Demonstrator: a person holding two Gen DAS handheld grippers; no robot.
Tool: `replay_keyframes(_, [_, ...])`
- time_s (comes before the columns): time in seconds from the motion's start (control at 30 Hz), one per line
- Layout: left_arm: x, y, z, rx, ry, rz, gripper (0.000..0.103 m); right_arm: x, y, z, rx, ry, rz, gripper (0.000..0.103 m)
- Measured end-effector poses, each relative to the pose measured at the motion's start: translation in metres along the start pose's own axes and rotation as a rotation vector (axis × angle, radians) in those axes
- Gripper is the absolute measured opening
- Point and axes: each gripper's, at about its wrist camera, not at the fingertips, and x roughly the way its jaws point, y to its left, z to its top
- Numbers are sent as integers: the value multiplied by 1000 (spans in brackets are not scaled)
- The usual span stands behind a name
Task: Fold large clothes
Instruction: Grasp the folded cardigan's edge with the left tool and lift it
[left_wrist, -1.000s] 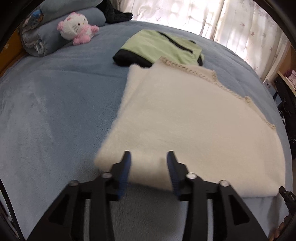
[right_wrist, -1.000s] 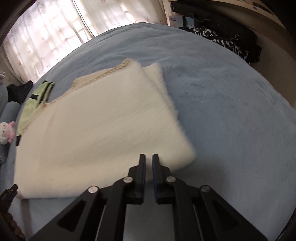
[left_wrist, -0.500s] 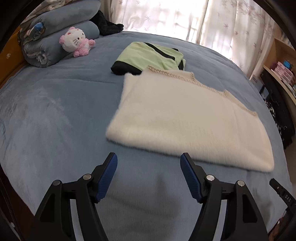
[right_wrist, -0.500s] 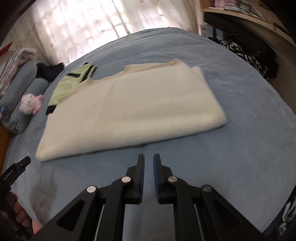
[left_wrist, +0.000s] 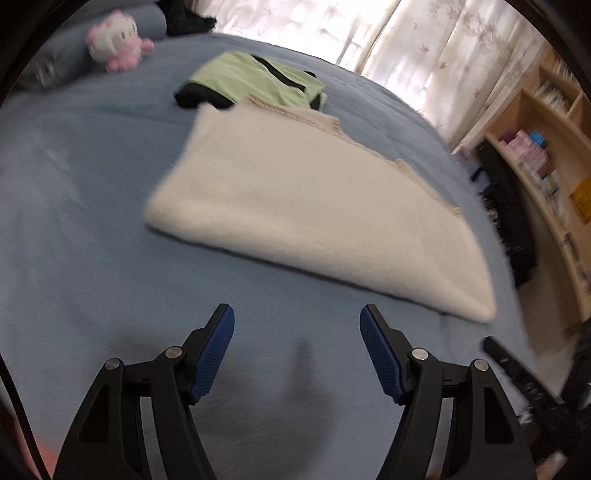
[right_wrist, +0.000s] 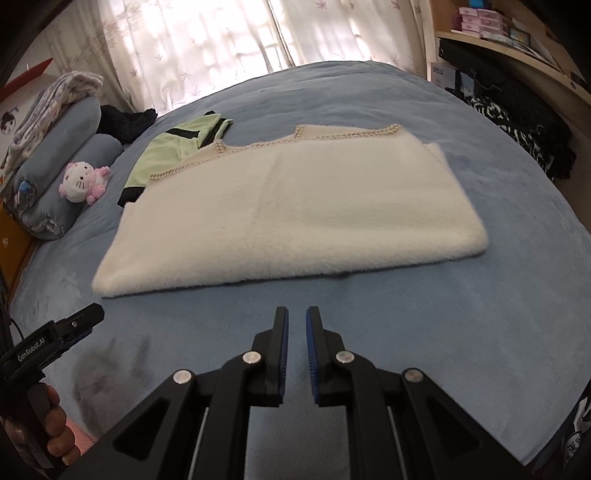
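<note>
Right wrist view: the cream garment (right_wrist: 291, 206) lies folded flat on the bed (right_wrist: 461, 314). Your left gripper (left_wrist: 297, 332) is apart, your right gripper (right_wrist: 296, 332) nearly together, both empty. Grasp matching corners evenly.

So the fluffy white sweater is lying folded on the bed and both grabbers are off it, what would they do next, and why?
Probably reach back in to fold the cream sweater once more. It lies as a long band, while the left gripper is open and the right gripper nearly shut, both empty over the blue bedspread.
</note>
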Motion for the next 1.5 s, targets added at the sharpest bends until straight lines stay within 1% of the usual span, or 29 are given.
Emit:
replay_keyframes(0.1, [21, 14, 5, -67, -7, -76, 69, 12, 7, 3, -10, 6, 8, 9])
replay_keyframes(0.2, [42, 28, 14, -124, -28, -99, 69, 24, 15, 10, -29, -3, 6, 9])
replay_keyframes(0.3, [67, 41, 26, -176, -42, -93, 69, 33, 20, 21, -43, -30, 6, 9])
replay_keyframes(0.43, [94, 53, 48, -249, -62, -105, 69, 54, 27, 43, -53, -50, 24, 9])
replay_keyframes(0.5, [102, 54, 61, -259, -88, -101, 69, 65, 32, 54, -71, -57, 29, 9])
replay_keyframes(0.57, [110, 55, 76, -266, -132, -78, 68, 76, 38, 67, -88, -75, 36, 9])
replay_keyframes(0.6, [112, 56, 82, -270, -151, -63, 66, 82, 41, 72, -99, -84, 35, 9])
replay_keyframes(0.63, [114, 56, 87, -275, -167, -46, 59, 87, 45, 77, -109, -89, 33, 9])
replay_keyframes(0.67, [115, 55, 92, -277, -186, -34, 47, 96, 50, 85, -125, -94, 32, 9])
replay_keyframes(0.7, [115, 53, 94, -267, -216, -17, 40, 102, 54, 91, -131, -95, 36, 9])
replay_keyframes(0.73, [112, 49, 95, -243, -243, 1, 29, 109, 56, 96, -136, -98, 44, 9])
replay_keyframes(0.83, [101, 28, 95, -134, -326, 35, 24, 127, 62, 107, -148, -91, 47, 9])
replay_keyframes(0.9, [92, 14, 96, -77, -364, 62, 22, 142, 63, 108, -145, -55, 56, 9])
replay_keyframes(0.93, [83, 12, 96, -58, -380, 63, 22, 147, 62, 106, -146, -43, 58, 9])
replay_keyframes(1.03, [67, -11, 98, 6, -433, 61, 21, 151, 63, 97, -166, -70, 55, 10])
replay_keyframes(1.1, [56, -37, 98, 83, -471, 75, 21, 151, 61, 92, -161, -81, 63, 10])
replay_keyframes(1.23, [37, -77, 96, 204, -517, 60, 20, 154, 49, 91, -115, -79, 121, 10])
replay_keyframes(1.37, [23, -117, 94, 291, -522, 11, 20, 157, 34, 92, -38, -59, 210, 10])
replay_keyframes(1.5, [29, -158, 91, 352, -503, -20, 20, 156, 22, 90, 22, -49, 279, 10])
